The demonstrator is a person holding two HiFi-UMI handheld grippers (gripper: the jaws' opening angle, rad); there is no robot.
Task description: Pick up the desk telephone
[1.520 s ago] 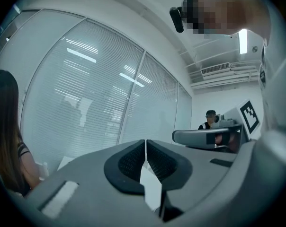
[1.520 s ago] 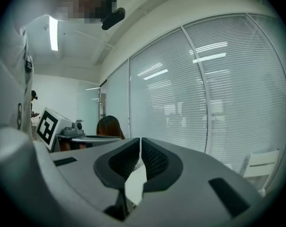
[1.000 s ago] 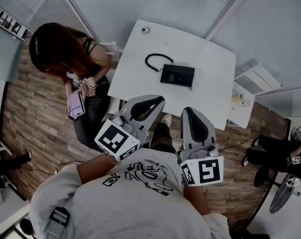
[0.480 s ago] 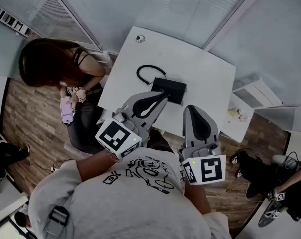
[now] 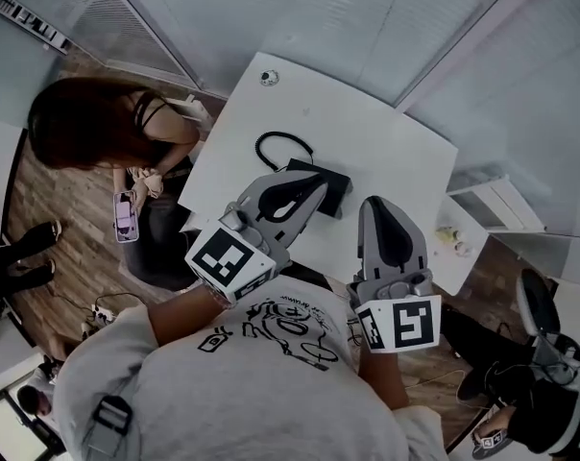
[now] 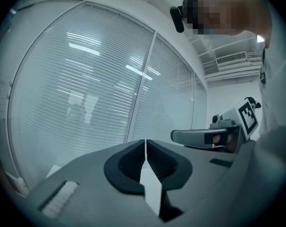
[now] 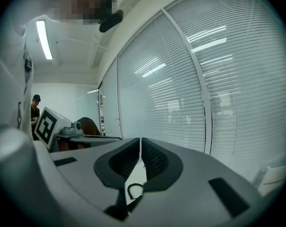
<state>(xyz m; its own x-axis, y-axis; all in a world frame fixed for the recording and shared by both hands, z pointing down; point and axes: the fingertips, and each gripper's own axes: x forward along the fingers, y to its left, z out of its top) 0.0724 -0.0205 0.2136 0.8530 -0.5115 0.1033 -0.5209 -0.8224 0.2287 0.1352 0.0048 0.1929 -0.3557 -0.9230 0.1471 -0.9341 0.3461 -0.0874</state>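
Observation:
The black desk telephone (image 5: pixel 334 186) lies on the white table (image 5: pixel 396 152), with its curled cord (image 5: pixel 274 145) looping off to its left. My left gripper (image 5: pixel 317 181) is shut and empty, held level above the table; its tip covers the telephone's near left part in the head view. Over the table's near edge, to the right of the telephone, my right gripper (image 5: pixel 375 204) is also shut and empty. In the left gripper view the left gripper (image 6: pixel 145 141) has its jaws together. The right gripper (image 7: pixel 141 139) is closed too, and the cord (image 7: pixel 135 191) shows below its jaws.
A seated person (image 5: pixel 98 128) holds a phone (image 5: pixel 125 215) at the table's left side. A small round object (image 5: pixel 268 77) sits at the table's far corner. A low white stand (image 5: pixel 460 241) with small items stands to the right. Blinds (image 5: pixel 300 8) back the table.
Both grippers have come forward towards the table, still shut. The left one, earlier short of the table's edge, now overlaps the telephone in the head view.

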